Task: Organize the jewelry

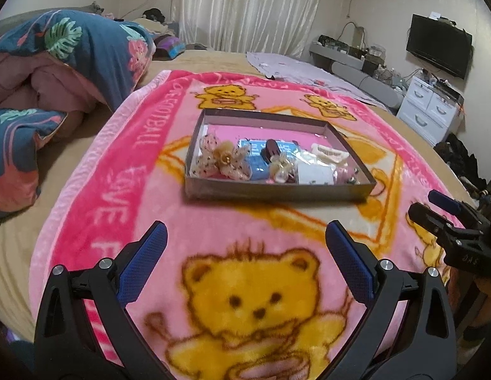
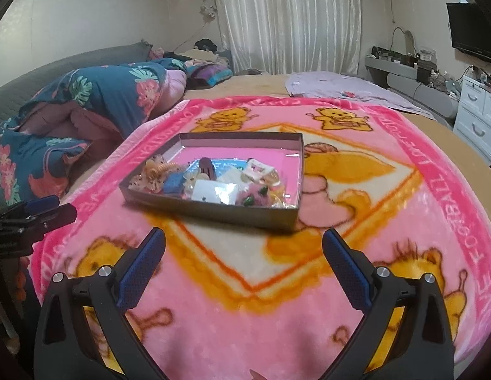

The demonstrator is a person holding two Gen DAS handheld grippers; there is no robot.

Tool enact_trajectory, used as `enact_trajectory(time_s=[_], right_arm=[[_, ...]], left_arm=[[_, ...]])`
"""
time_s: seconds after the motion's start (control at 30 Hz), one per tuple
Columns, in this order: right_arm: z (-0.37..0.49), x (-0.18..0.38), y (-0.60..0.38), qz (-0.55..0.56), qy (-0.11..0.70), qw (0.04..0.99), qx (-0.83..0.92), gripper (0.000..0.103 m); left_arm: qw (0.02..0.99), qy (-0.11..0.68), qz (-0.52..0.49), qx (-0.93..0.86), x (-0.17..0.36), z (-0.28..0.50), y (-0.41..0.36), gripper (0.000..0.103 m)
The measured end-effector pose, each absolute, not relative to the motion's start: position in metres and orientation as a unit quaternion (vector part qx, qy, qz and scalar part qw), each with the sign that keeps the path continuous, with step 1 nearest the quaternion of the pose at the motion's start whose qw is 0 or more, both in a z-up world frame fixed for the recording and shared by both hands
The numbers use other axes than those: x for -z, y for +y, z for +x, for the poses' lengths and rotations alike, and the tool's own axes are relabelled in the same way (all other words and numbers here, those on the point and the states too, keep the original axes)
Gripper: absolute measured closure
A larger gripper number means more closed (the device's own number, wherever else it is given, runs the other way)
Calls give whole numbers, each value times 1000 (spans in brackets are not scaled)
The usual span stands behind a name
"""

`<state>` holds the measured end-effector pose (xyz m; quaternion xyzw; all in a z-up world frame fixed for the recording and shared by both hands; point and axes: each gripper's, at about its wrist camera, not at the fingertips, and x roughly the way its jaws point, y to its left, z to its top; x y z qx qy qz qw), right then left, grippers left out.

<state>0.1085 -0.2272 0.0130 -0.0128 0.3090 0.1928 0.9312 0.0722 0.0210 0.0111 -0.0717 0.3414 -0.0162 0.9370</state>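
1. The left hand-held gripper (image 1: 245, 237) hovers with its jaws apart and empty over the pink blanket (image 1: 96, 190) on the bed, near its front edge.
2. The jewelry (image 1: 271, 163) lies all crowded in the shallow box (image 1: 277, 190) at the blanket's middle; sorting or done, both fit.
3. The right hand-held gripper (image 2: 244, 243) hovers likewise spread and empty; any pick wants one small piece singled out.

**Camera setup: both wrist views**

Left wrist view: low over the pink bear blanket (image 1: 96, 190), looking forward and slightly down, tray (image 1: 277, 193) near, ahead. Right wrist view: same heading, tray (image 2: 213, 212) near, left of centre. Shared: tray, blanket, curtain (image 1: 251, 6), folded quilt (image 2: 96, 101). Each view catches the other gripper at its edge.
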Motion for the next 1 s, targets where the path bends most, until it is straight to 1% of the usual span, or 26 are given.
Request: enact_trajectory(time_s=[0.23,1.0], right_arm=[[103,-3,-225,-16,319,926,-199,4],[96,-1,-215,-33,325,921,-213,4]], left_arm=[[934,348,-71,20,-1,71,15,9],[932,353,-78,14,-1,70,21,9]])
